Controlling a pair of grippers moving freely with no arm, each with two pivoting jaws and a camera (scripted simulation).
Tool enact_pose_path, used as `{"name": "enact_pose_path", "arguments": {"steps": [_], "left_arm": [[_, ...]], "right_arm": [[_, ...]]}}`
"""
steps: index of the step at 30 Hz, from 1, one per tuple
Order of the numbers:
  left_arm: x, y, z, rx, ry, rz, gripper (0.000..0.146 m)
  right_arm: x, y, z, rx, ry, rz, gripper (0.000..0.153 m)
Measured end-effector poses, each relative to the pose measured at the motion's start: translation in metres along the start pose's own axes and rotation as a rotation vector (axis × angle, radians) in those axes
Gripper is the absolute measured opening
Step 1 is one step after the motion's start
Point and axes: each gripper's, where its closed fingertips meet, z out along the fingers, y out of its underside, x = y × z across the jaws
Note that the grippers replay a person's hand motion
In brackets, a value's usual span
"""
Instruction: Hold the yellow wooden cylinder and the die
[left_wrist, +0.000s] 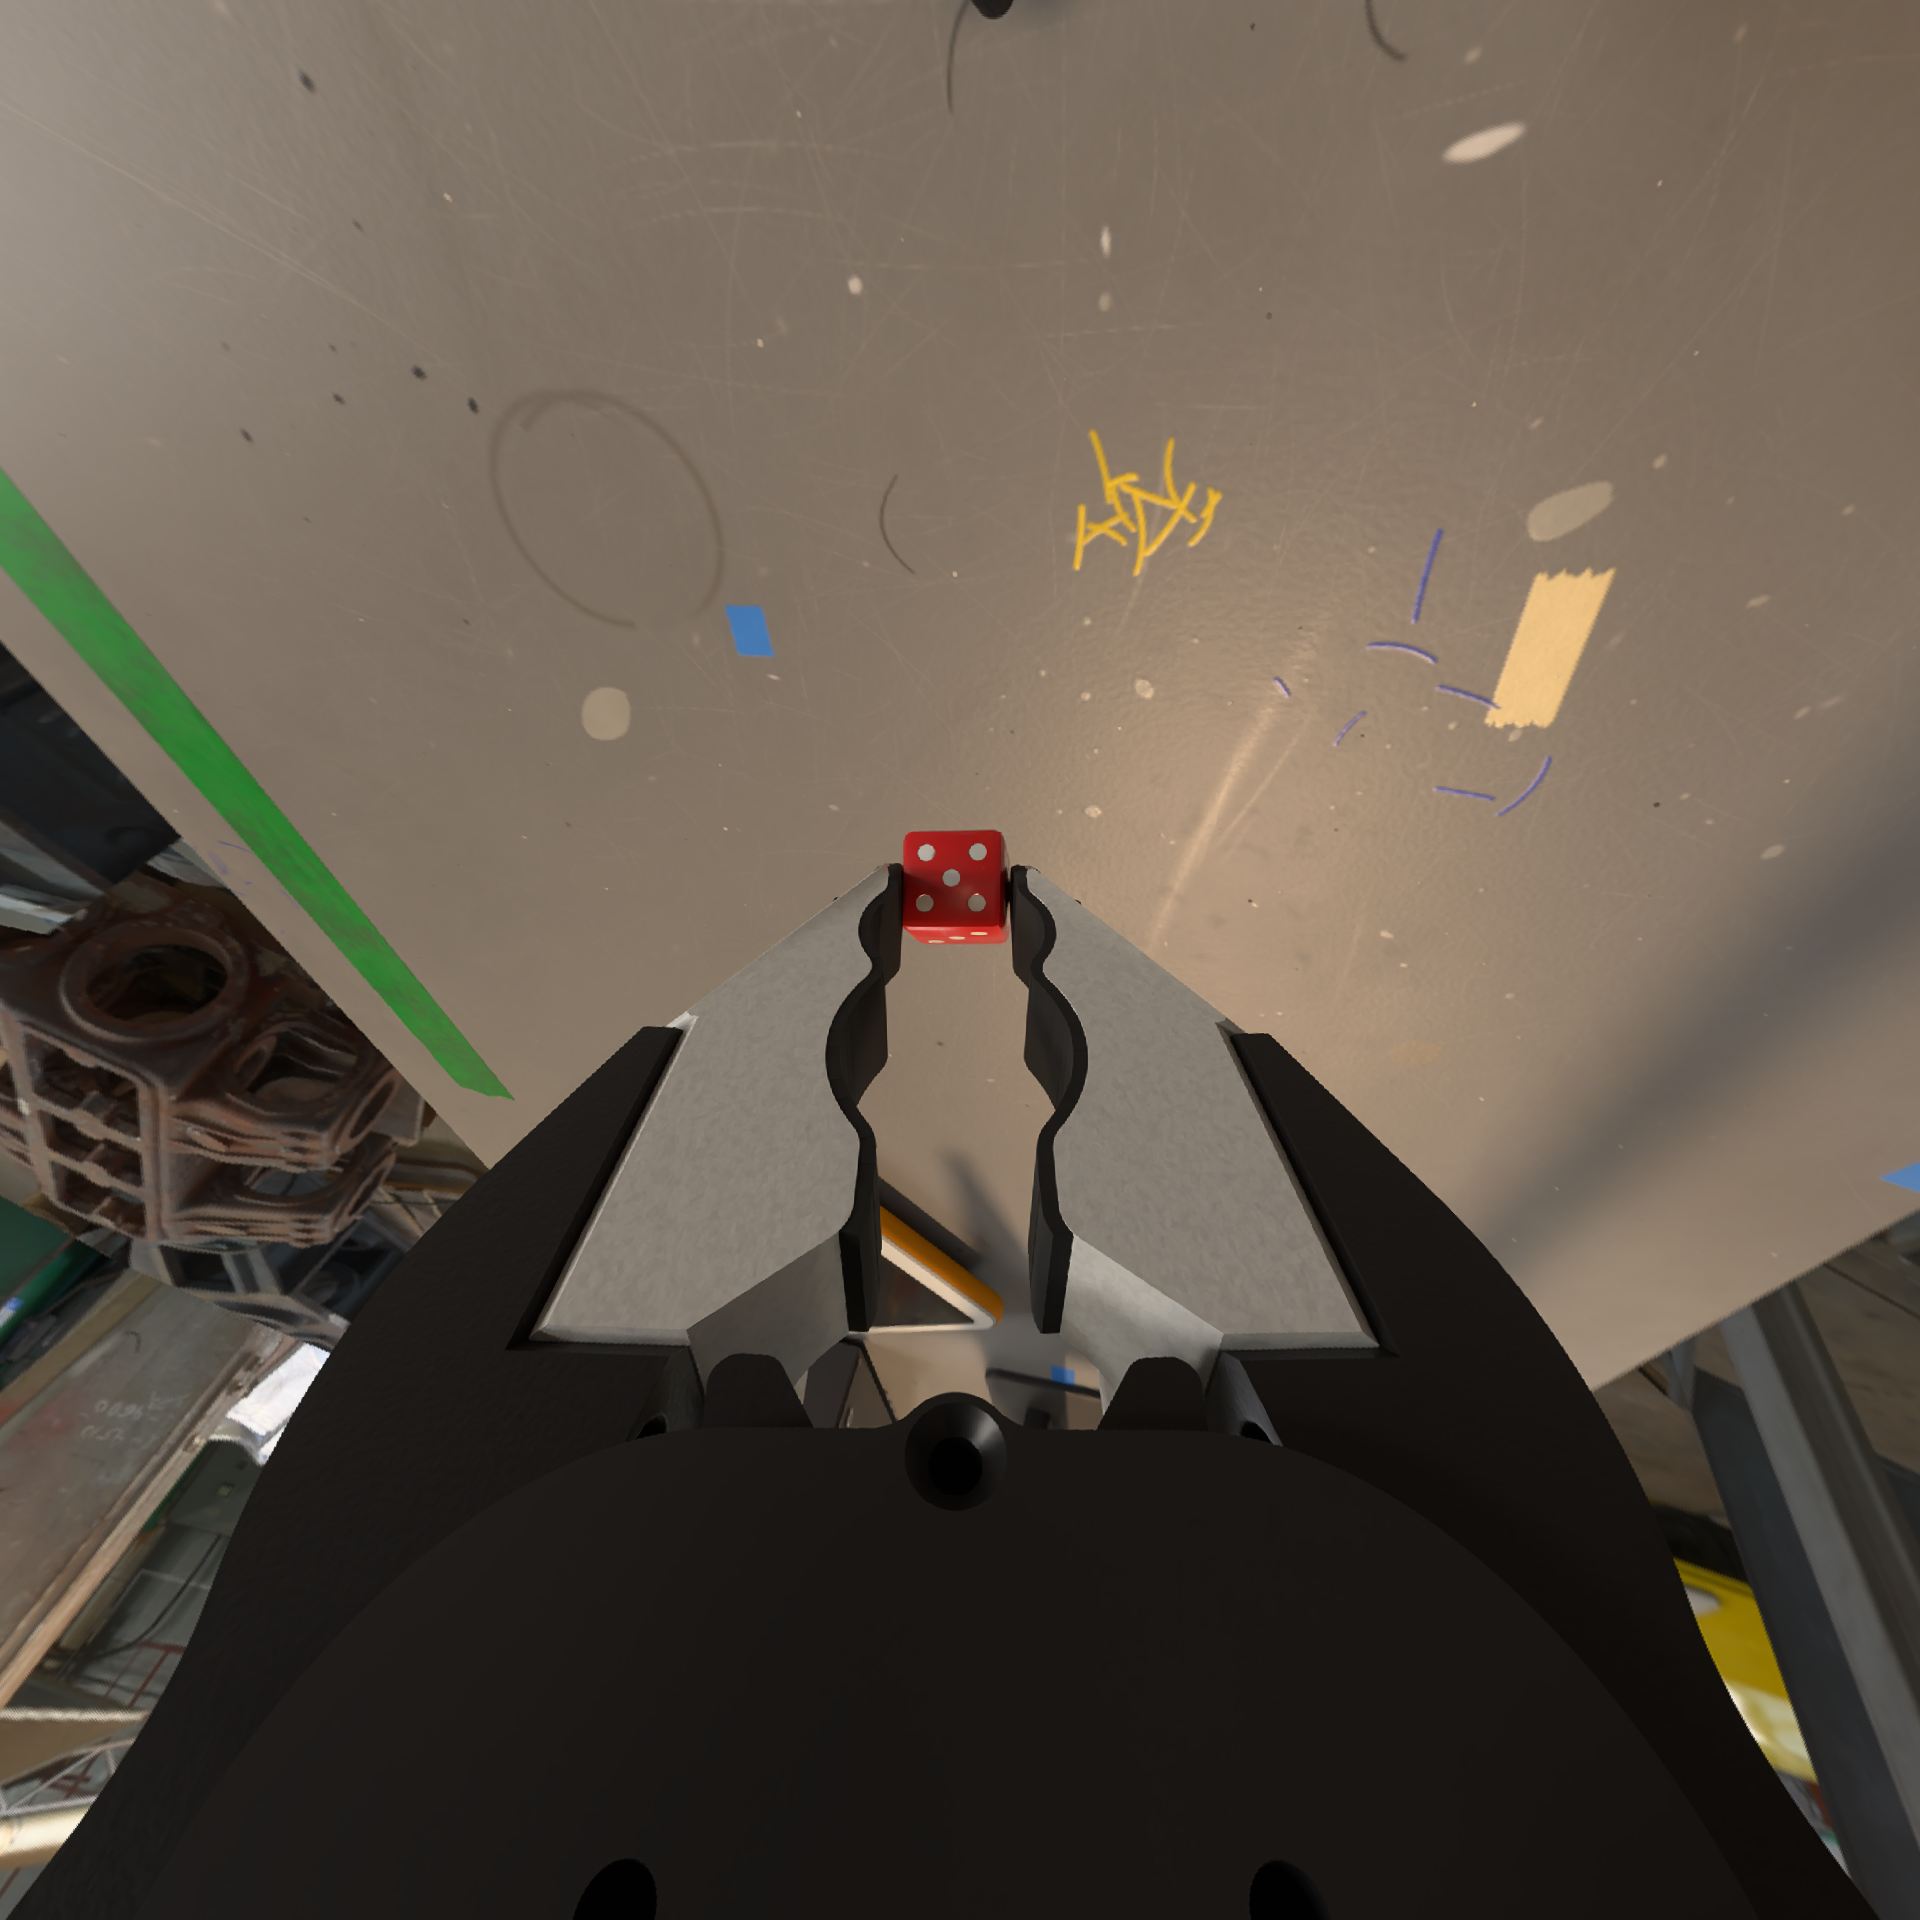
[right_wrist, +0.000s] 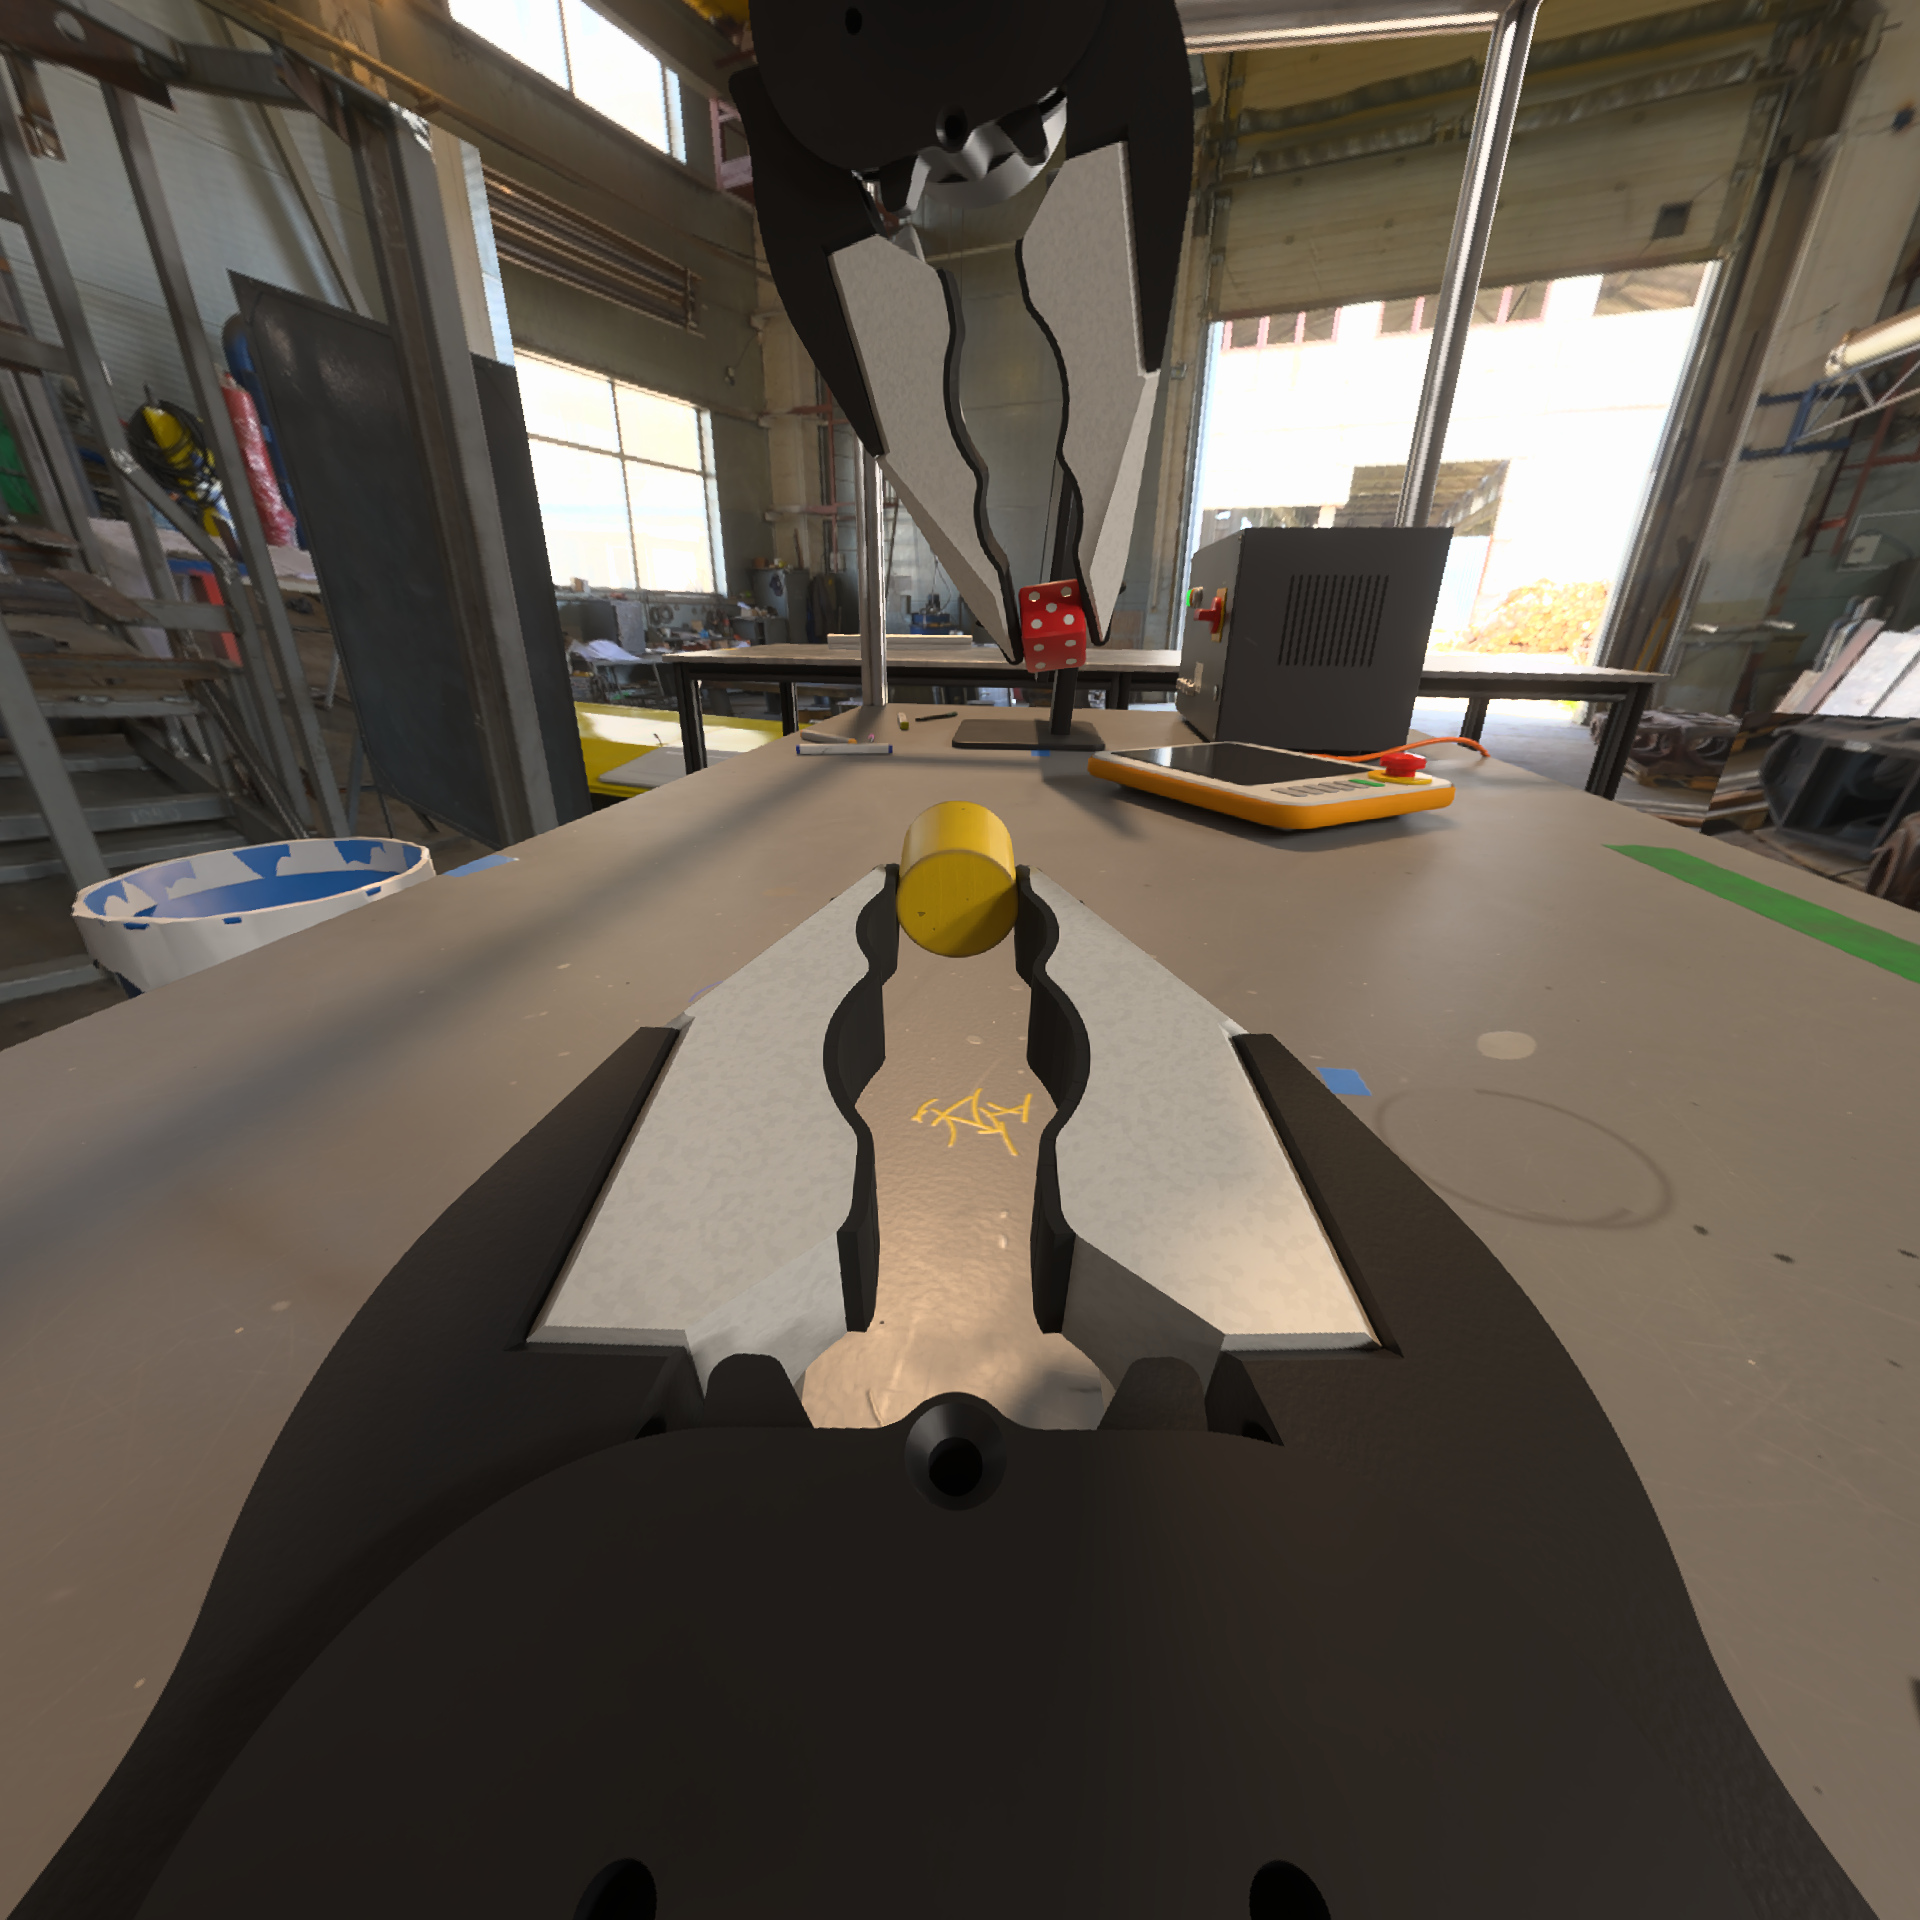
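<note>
Right wrist view: clamping the yellow wooden cylinder (right_wrist: 957, 891) at the very tips of the right gripper (right_wrist: 956, 899), fingers narrowed onto its curved sides, one round end facing the camera. Hanging clear above the grey table (right_wrist: 312, 1122), with a yellow scribble (right_wrist: 975, 1117) showing on the surface between the fingers. Passing a blue tape scrap (right_wrist: 1345, 1081) and a faint ring mark (right_wrist: 1522, 1158) to the right, a green tape strip (right_wrist: 1766, 904) farther right. Sitting off the left table edge, a white and blue bucket (right_wrist: 255, 899). Beyond the cylinder, lying flat to the right, an orange-edged pendant (right_wrist: 1273, 784), and behind it a dark control box (right_wrist: 1320, 634). Straight ahead, a black stand (right_wrist: 1029, 732), with markers (right_wrist: 844, 743) just left of it. Hanging overhead in front, pointing down, the left gripper (right_wrist: 1055, 623), pinching the red die (right_wrist: 1051, 625) well above the table.

Left wrist view: looking down, gripping the die (left_wrist: 954, 886) between the left gripper (left_wrist: 954, 894) tips, closed to its width, high over bare tabletop, nothing in between.
</note>
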Motion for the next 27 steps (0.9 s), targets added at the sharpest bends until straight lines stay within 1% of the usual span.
{"name": "enact_pose_path", "arguments": {"steps": [8,13,17,22,25,27], "left_arm": [[0.005,-0.005,0.005,-0.071,0.058,-0.009,0.020],[0.008,-0.011,0.008,-0.086,0.056,0.007,0.020],[0.011,-0.015,0.009,-0.063,0.052,0.003,0.020],[0.013,-0.015,0.012,-0.094,0.061,0.033,0.020],[0.009,-0.011,0.015,-0.071,0.073,0.028,0.020],[0.000,-0.006,0.025,-0.014,0.080,-0.021,0.020]], "right_arm": [[-0.003,0.000,-0.001,-0.007,0.000,0.002,0.021],[-0.005,-0.001,-0.003,-0.007,-0.005,0.001,0.021],[-0.005,-0.004,-0.005,0.022,-0.013,0.008,0.021],[-0.004,-0.002,-0.003,-0.001,-0.007,0.009,0.021],[-0.006,-0.004,-0.005,0.019,-0.013,0.004,0.021],[-0.007,-0.006,-0.007,0.038,-0.020,0.000,0.021]]}}
